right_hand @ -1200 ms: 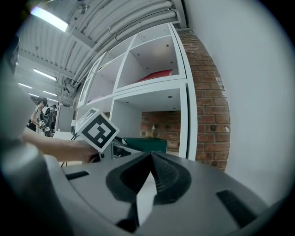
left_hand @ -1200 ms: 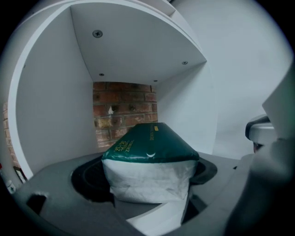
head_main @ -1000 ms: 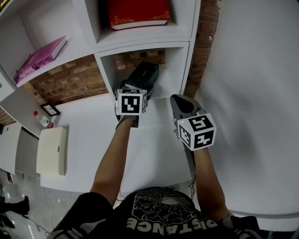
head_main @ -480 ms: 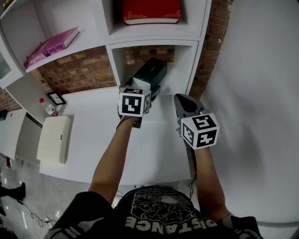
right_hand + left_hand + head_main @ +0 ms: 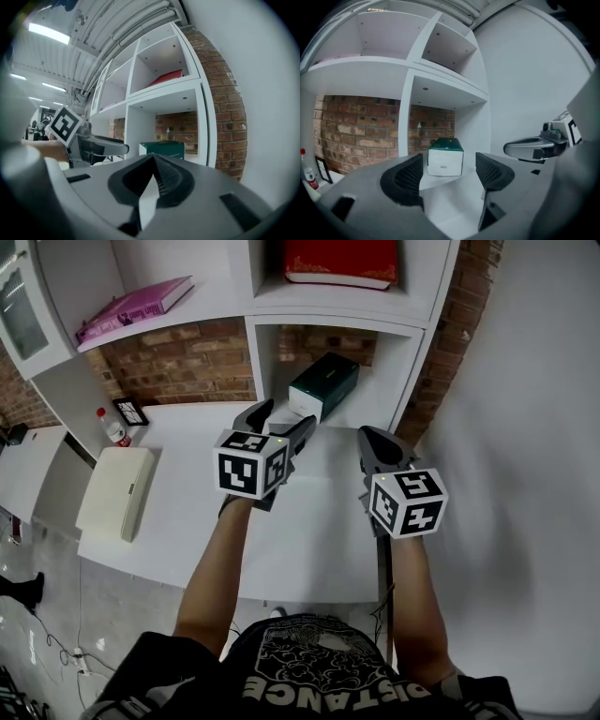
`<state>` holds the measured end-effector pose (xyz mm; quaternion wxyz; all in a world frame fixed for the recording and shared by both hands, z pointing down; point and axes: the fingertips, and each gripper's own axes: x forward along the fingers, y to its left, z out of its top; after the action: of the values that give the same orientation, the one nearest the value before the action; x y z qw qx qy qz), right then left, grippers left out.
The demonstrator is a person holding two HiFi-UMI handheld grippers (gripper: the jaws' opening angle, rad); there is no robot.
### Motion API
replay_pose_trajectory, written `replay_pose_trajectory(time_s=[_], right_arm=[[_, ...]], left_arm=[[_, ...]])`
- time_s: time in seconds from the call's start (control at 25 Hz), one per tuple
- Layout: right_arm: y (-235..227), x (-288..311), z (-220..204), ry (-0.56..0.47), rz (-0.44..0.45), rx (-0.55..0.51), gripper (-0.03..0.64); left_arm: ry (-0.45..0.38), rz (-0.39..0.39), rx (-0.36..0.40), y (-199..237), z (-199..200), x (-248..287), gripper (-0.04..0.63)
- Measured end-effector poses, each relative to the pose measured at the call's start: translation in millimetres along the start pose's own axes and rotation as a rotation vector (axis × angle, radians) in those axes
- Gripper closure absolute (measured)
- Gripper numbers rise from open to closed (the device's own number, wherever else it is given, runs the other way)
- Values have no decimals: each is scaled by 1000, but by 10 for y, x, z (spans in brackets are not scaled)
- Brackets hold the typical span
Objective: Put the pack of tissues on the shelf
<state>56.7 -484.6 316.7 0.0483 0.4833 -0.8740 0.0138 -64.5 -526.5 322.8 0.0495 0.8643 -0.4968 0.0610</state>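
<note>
The pack of tissues [image 5: 323,385], dark green on top with a white end, lies in the bottom compartment of the white shelf [image 5: 412,381], on the compartment floor. In the left gripper view the pack of tissues [image 5: 446,157] sits beyond my jaws, apart from them. My left gripper [image 5: 281,420] hovers over the white table [image 5: 187,521] in front of that compartment; its jaws are closing with nothing between them. My right gripper [image 5: 377,442] is shut and empty, beside the left one, and its closed tips [image 5: 153,163] point at the same compartment.
A red book [image 5: 342,261] lies in the compartment above and a pink book [image 5: 136,307] on the shelf to the left. A flat white box [image 5: 117,491], a small bottle [image 5: 112,427] and a picture frame [image 5: 131,411] stand on the table's left. A white wall [image 5: 525,409] closes the right.
My left gripper has drawn back from the shelf compartment toward me, leaving the pack lying inside. Its jaws now stand narrower. The right gripper has hardly moved.
</note>
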Motion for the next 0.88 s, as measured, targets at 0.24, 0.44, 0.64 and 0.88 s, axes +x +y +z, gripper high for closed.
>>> replay_pose_trajectory(time_s=[0.24,0.44,0.64,0.88], right_arm=[[25,-46,61,-9,12,-22,617],[50,-94,115,-25,14,-42,617],[13,-126,119,-26,4,-50,617],[22,-147,159,-34,1,-54,617]], left_arm=[[-19,70,29,124,-119,-425,336],[-28,139,56,241,-160,-672,462],[-68,181,28,296,-91,-819,589],[-73,199,32,338,-59,-864,589]])
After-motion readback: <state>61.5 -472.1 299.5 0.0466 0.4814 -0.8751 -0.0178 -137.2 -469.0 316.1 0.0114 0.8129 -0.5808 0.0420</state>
